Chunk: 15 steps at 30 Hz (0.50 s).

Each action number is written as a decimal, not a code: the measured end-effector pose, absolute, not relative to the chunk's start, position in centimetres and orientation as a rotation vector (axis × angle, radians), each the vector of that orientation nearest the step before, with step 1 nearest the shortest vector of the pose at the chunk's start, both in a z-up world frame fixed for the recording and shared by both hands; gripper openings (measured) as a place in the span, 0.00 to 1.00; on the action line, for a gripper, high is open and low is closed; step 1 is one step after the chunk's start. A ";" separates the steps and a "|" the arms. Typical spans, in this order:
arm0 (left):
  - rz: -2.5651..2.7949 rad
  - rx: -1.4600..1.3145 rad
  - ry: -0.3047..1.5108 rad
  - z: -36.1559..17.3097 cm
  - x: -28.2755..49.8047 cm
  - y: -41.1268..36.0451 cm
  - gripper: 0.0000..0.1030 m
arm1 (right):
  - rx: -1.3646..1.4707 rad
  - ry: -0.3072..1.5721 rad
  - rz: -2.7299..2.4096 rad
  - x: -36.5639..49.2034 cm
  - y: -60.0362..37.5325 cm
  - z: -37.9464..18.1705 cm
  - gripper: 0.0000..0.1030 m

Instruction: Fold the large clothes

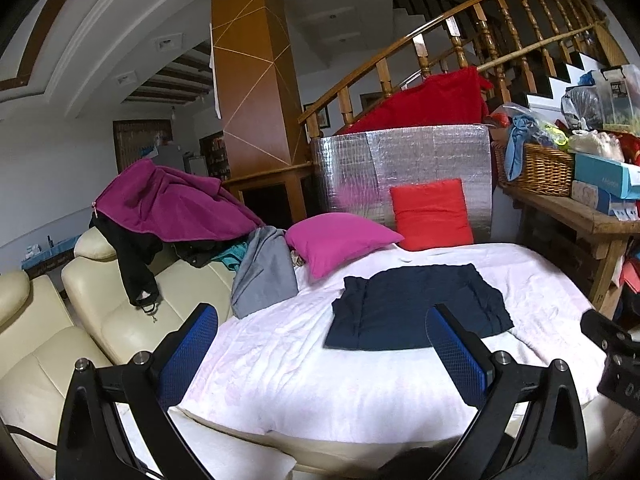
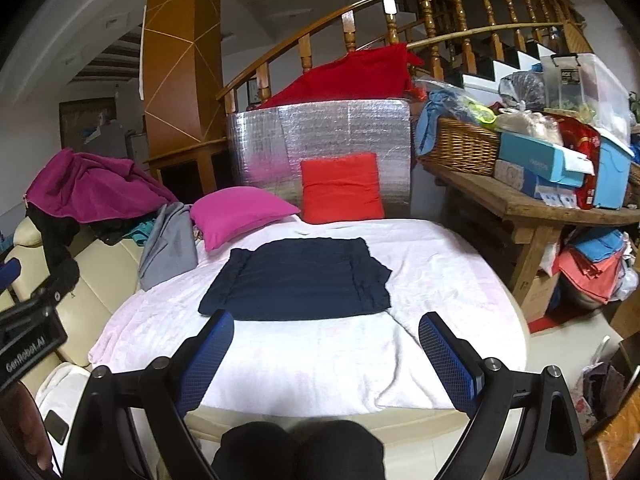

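Observation:
A dark navy garment (image 1: 416,308) (image 2: 300,278) lies folded into a flat rectangle on the pale pink sheet (image 1: 320,380) (image 2: 340,360). My left gripper (image 1: 320,320) is held back near the front edge, open, its blue pads spread wide with nothing between them. My right gripper (image 2: 326,328) hangs open as well, short of the garment's near edge and apart from it. More clothes wait on the left: a magenta jacket (image 1: 168,204) (image 2: 92,188), a black garment (image 1: 136,268) and a grey one (image 1: 264,272) (image 2: 170,244).
A pink cushion (image 1: 340,240) and a red cushion (image 1: 432,212) lean against a silver foil panel (image 1: 400,160). Cream sofa (image 1: 80,320) on the left. A wooden bench (image 2: 540,200) with a wicker basket (image 2: 460,144) and boxes stands right. A person's dark knees (image 2: 296,452) show below.

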<state>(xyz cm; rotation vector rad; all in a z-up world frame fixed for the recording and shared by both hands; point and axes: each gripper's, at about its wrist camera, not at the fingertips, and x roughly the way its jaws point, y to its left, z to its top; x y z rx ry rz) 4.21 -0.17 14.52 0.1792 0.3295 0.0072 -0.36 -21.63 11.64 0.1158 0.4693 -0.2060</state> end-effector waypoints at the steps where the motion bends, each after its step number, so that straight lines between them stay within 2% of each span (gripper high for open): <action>1: 0.009 0.186 0.330 14.5 4.6 0.0 1.00 | 0.120 0.468 -0.205 0.3 -21.4 11.7 0.93; 15: -0.008 0.113 0.418 12.6 15.2 3.9 1.00 | 0.050 0.569 -0.272 11.4 -18.0 10.9 0.93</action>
